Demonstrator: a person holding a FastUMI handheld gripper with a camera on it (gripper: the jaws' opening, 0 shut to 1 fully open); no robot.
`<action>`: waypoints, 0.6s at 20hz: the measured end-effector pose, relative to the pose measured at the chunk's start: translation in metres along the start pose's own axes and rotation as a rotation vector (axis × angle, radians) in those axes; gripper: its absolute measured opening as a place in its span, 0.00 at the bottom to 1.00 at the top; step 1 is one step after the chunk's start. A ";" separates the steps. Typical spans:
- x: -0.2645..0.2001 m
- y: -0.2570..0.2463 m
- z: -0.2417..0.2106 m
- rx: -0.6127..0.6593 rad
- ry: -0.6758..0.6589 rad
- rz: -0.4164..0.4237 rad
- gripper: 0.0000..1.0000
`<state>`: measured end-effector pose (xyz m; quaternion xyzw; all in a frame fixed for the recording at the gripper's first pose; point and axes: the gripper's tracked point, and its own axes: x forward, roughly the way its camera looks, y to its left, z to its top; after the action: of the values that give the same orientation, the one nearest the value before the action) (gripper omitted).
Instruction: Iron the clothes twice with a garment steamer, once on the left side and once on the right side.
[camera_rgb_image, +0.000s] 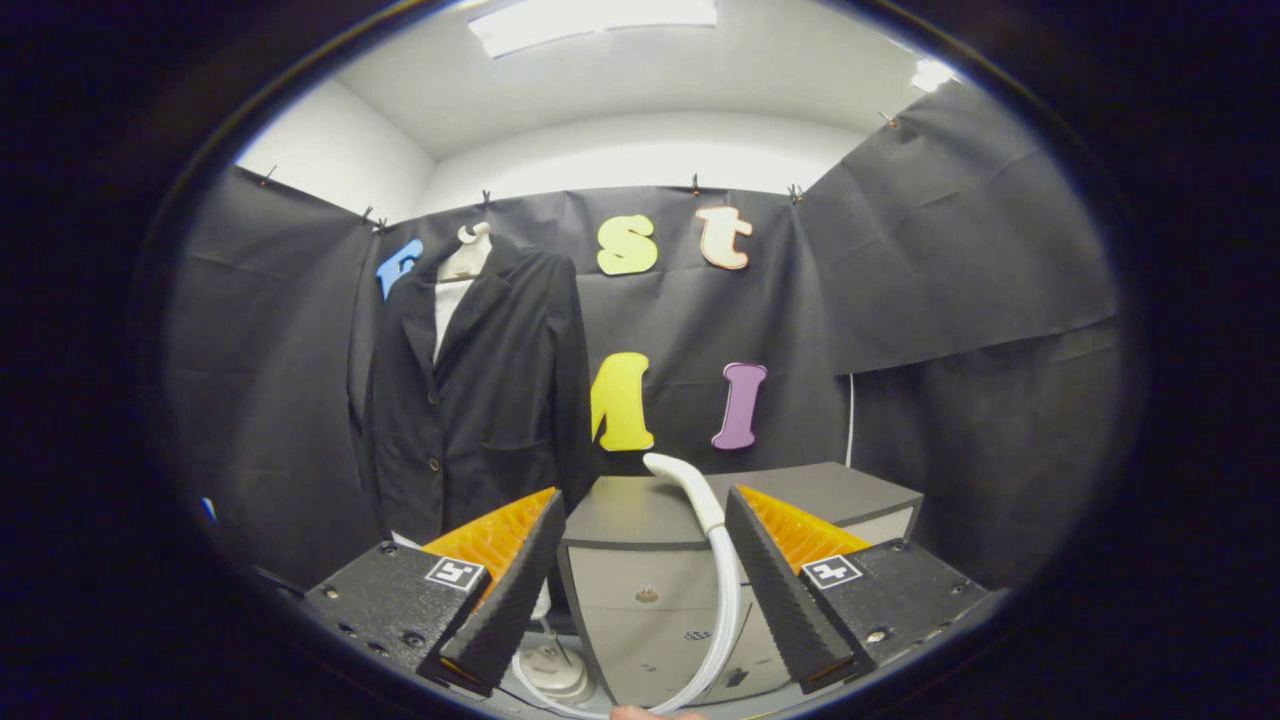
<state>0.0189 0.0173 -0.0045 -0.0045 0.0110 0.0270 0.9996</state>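
A black suit jacket hangs on a white mannequin form against the booth wall, beyond my left finger. The white steamer head lies on top of a grey cabinet, and its white hose curves down between my fingers to a white base unit on the floor. My gripper is open, with the black, orange-backed fingers spread wide and nothing held. The steamer head sits just ahead of the fingertips, a little nearer the right finger.
The grey cabinet has a drawer front with a small knob. A white cable runs down the wall behind the cabinet on the right. Black cloth walls close in the booth on all sides.
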 end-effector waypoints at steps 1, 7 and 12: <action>0.002 -0.001 0.003 -0.002 0.000 0.002 1.00; 0.000 -0.002 0.001 -0.002 0.013 0.006 1.00; 0.004 -0.012 -0.005 0.005 0.058 -0.022 1.00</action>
<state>0.0231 0.0058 -0.0094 -0.0030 0.0400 0.0160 0.9991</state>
